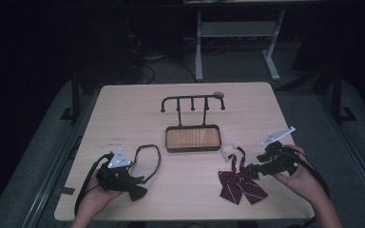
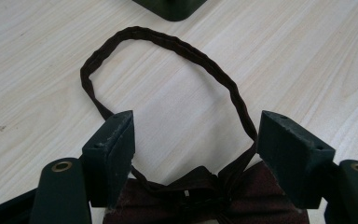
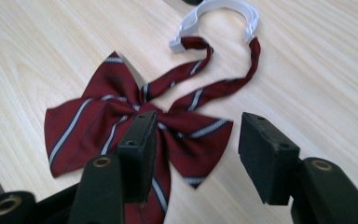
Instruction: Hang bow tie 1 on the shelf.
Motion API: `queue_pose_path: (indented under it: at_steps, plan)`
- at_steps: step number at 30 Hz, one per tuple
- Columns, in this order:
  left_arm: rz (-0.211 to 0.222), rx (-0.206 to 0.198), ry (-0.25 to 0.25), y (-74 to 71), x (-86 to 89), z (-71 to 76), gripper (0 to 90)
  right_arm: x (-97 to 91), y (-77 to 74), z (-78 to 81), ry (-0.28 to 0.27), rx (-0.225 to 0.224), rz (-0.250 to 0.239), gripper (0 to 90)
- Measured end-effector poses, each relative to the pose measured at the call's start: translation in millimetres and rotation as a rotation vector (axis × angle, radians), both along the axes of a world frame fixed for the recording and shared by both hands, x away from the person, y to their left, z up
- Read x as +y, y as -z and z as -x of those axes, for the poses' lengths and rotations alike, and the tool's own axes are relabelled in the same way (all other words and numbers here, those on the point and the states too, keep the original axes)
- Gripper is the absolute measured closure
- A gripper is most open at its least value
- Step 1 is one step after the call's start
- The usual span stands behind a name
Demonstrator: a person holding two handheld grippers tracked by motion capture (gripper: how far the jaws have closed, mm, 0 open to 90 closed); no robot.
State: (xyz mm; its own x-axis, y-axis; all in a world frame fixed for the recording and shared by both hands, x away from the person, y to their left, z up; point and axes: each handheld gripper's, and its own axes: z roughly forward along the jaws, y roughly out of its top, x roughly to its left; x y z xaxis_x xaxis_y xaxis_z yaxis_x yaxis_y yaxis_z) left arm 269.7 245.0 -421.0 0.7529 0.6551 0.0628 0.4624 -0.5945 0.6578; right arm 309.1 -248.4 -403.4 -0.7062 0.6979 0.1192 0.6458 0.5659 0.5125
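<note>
Two bow ties and a hook rack on a pale worktop

At centre stands the hook rack; lower left, the left gripper sits over a dark bow tie; lower right, the right gripper nears a striped red bow tie.

Dark bow tie cut off by bottom edge in left gripper view, partly covered by jaws. Dark tray corner cropped at top edge.
</note>
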Motion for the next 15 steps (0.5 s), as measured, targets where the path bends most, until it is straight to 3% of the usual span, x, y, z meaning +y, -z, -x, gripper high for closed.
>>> queue_pose_path:
  at_steps: [6, 15]
  plan:
    - [0.002, -0.008, -0.008, -1.8, 0.9, 1.9, 28.5, 12.7, -3.1, -17.6, -0.028, 0.020, 0.027, 47.1]
    - [0.006, -0.005, -0.009, -1.4, -0.9, 1.7, 28.5, 17.4, -6.4, -34.6, -0.038, 0.043, 0.036, 47.1]
